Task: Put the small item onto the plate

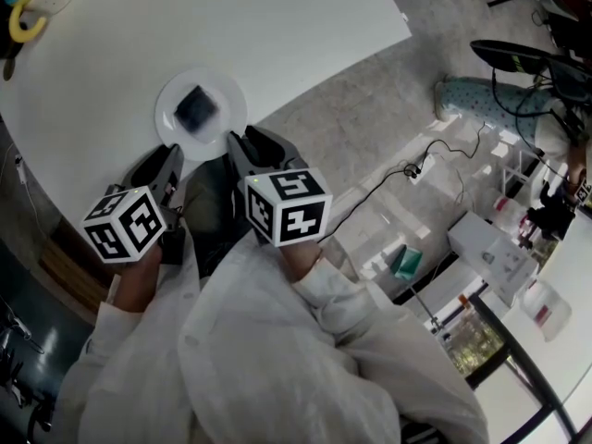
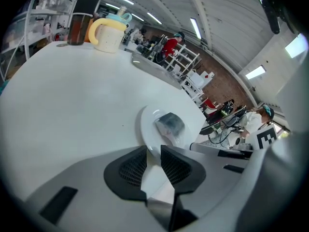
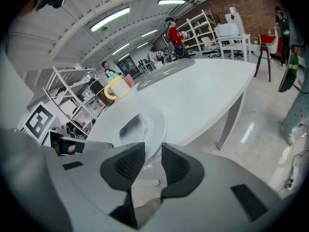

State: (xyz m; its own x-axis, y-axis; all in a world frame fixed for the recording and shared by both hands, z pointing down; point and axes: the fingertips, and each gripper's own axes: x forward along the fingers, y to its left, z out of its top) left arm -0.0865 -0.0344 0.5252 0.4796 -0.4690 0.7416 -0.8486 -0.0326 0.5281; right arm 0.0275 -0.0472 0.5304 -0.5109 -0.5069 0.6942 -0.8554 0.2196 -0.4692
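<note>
Small dark grey-blue square item (image 1: 196,107) lay flat near the middle of the round white plate (image 1: 168,128), with nothing gripping it. The plate sat on the white tabletop (image 1: 277,26), close to its near edge.

I saw the left gripper (image 1: 172,155) just short of the plate on the near side. In the left gripper view (image 2: 153,153) its fingers stood a narrow gap apart with nothing between them, only the plate rim (image 2: 146,124) and the item (image 2: 170,124) beyond the tips.

The right gripper (image 1: 238,141) was beside it, tips right by the plate rim; I couldn't tell if they touched. In the right gripper view (image 3: 152,151) its fingers were likewise a slit apart and empty, with the plate (image 3: 157,124) and the item (image 3: 131,126) just ahead.

The grippers lay side by side, near each other, both angled toward the plate. The black-and-white marker cubes (image 1: 125,222) (image 1: 289,206) sat at their back ends, over white coat sleeves (image 1: 277,340).

Far across the tabletop were a cream mug with a yellow handle (image 2: 108,33) and a dark tall tumbler (image 2: 79,16) next to it, well apart from the plate. Grey speckled floor (image 1: 370,118) lay to the right of the tabletop.
</note>
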